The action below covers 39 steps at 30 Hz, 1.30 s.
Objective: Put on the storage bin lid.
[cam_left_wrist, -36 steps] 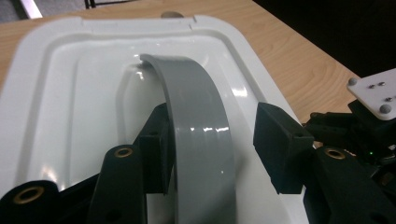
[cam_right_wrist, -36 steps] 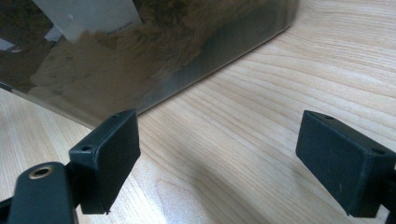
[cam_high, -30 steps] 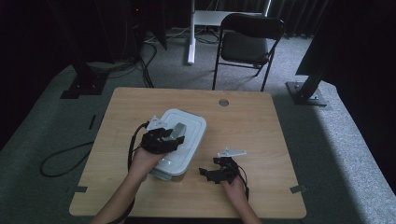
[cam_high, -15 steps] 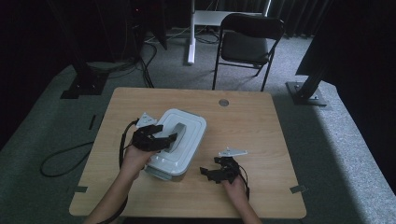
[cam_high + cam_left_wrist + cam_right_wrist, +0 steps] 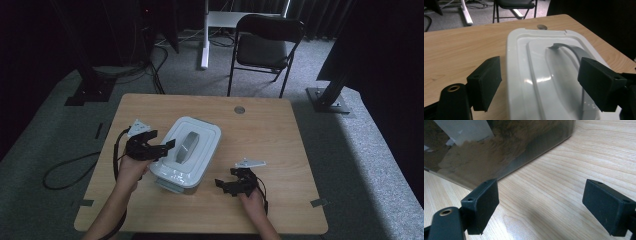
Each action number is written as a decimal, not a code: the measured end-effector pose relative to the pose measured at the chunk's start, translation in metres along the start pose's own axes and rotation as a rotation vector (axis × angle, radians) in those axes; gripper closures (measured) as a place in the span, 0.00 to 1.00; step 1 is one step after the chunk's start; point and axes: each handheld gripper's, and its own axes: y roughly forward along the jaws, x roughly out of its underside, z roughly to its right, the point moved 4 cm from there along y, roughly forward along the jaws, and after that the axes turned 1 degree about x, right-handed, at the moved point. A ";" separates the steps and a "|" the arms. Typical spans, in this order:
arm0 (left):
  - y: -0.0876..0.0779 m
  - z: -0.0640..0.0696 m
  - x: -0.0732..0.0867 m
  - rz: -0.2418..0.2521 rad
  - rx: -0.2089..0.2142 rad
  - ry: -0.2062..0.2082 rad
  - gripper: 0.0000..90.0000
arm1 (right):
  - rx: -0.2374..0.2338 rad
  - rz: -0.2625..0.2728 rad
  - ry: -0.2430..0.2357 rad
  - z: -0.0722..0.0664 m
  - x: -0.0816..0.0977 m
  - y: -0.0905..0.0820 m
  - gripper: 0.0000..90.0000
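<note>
One lidded plastic storage box (image 5: pixel 186 154) sits on the desk (image 5: pixel 280 130), left of the desk's middle, turned at a slant. White lid (image 5: pixel 544 75) on it, one grey handle (image 5: pixel 187 145) lying along the lid's middle. Box walls are see-through, something brownish shows inside in the right gripper view (image 5: pixel 499 147); can't tell what.

Two grippers, one per hand. Left gripper (image 5: pixel 167 146) is at the box's left edge, held by the left hand (image 5: pixel 131 170). Its jaws have just been opening and stand released, wide apart: in the left gripper view one jaw is over the bare desk just left of the lid's rim, the other over the lid by the grey handle. Nothing is pinched between them, the lid's left part lies below the gap. One grey three-cornered plate (image 5: pixel 137 127) on top, one black cable (image 5: pixel 117 155) looping off it.

Right gripper (image 5: pixel 220 184) lies low on the desk just right of the box's near corner, held by the right hand (image 5: pixel 252 200). Jaws released, wide apart, only bare wood between them, pointing at the box wall, not touching it. One grey plate (image 5: pixel 251 162) on top.

One round grommet hole (image 5: pixel 239 109) in the desk behind the box. One black folding chair (image 5: pixel 267 45) on the carpet beyond the desk's far edge.
</note>
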 end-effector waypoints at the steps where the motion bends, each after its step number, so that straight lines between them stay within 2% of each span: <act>1: -0.001 -0.002 0.001 0.000 -0.005 0.005 0.21 | 0.000 0.001 0.001 0.000 0.000 0.000 0.14; 3: -0.002 -0.006 0.003 -0.003 -0.025 0.011 0.20 | 0.001 0.002 0.002 0.000 0.000 0.000 0.14; 8: -0.002 -0.018 0.009 -0.009 -0.046 -0.014 0.13 | 0.000 -0.002 0.001 0.000 0.000 0.000 0.14; 12: -0.003 -0.026 0.013 -0.014 -0.079 -0.014 0.11 | 0.001 -0.006 -0.002 -0.001 0.001 0.002 0.14; 14: -0.002 -0.030 0.015 -0.022 -0.077 -0.028 0.02 | 0.001 -0.005 -0.002 -0.001 0.001 0.002 0.14; 15: -0.002 -0.033 0.017 -0.020 -0.090 -0.029 0.01 | 0.002 -0.005 -0.002 -0.001 0.001 0.002 0.14; 24: -0.001 -0.055 0.030 -0.007 -0.155 -0.031 0.01 | 0.003 -0.005 0.004 0.000 0.000 0.001 0.14; 30: -0.001 -0.073 0.043 -0.003 -0.197 -0.070 0.01 | 0.003 -0.010 0.001 0.000 0.000 0.002 0.14; 34: 0.002 -0.084 0.052 -0.016 -0.217 -0.087 0.01 | 0.001 -0.009 -0.003 -0.001 -0.001 0.003 0.14; 39: 0.011 -0.090 0.066 -0.049 -0.223 -0.097 0.01 | 0.002 -0.015 -0.015 -0.004 -0.004 0.007 0.14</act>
